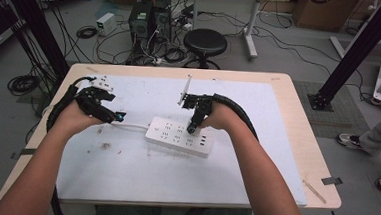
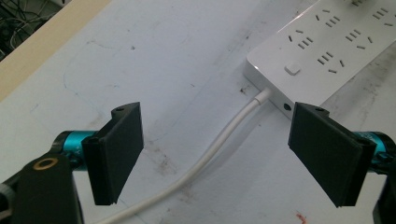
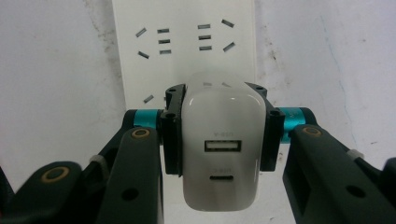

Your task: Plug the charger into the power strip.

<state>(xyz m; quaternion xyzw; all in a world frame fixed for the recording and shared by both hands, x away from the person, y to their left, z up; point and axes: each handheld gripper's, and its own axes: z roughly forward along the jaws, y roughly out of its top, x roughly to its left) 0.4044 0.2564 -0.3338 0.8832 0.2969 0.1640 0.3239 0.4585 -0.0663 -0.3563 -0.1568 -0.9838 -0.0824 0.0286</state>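
We read this as the plug-in step: right tool [image 3: 219, 135] pinches the white plastic USB charger block [image 3: 219, 144] over the white multi-socket power strip [image 1: 179, 136] on the worktop [image 1: 288, 118]. Left tool [image 2: 219, 154] spread, astride the strip's white cable [image 2: 219, 140]. Next: align prongs, press straight down.

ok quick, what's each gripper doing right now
left gripper: open, holding nothing, jaws either side of the power strip's cable
right gripper: closed on the white usb charger

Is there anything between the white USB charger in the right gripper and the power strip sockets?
Nothing visible: the white USB charger, clamped in the right gripper, sits directly over the white power strip.
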